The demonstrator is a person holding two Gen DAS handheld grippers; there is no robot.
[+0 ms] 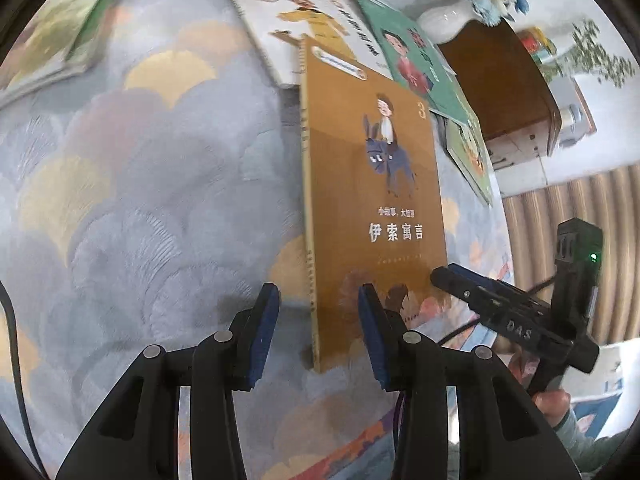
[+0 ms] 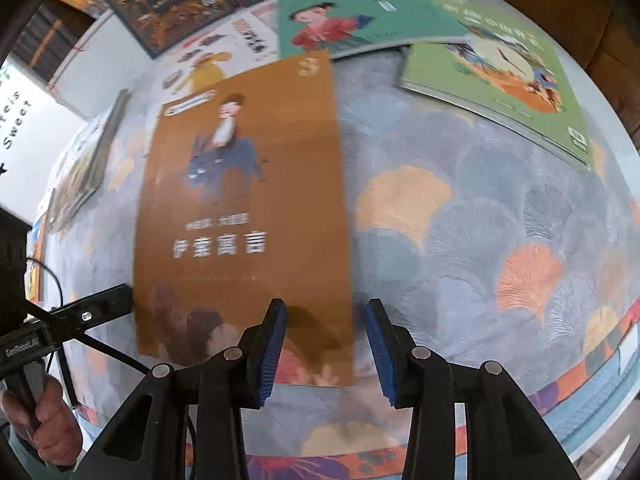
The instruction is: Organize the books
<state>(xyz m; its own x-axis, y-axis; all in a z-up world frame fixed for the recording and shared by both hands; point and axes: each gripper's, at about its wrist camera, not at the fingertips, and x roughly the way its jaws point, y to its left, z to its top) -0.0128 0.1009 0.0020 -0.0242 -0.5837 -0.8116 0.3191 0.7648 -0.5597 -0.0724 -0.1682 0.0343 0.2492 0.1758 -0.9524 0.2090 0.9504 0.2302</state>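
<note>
An orange-brown book (image 1: 376, 208) with a man on a donkey on its cover is tilted up off the patterned rug, its spine edge between the fingers of my open left gripper (image 1: 316, 328). The same book (image 2: 244, 216) fills the left-centre of the right wrist view, and its lower right corner sits between the fingers of my open right gripper (image 2: 324, 344). The right gripper's tip (image 1: 452, 278) touches the book's lower right corner in the left wrist view. The left gripper's tip (image 2: 108, 304) is at the book's lower left edge in the right wrist view.
A white picture book (image 1: 304, 12), a teal book (image 1: 412, 60) and a green book (image 2: 500, 68) lie on the rug (image 1: 140, 184) beyond. A stack of books (image 1: 48, 40) lies at far left. Dark-covered books (image 2: 172, 0) lie at the back. A wooden cabinet (image 1: 500, 84) stands at right.
</note>
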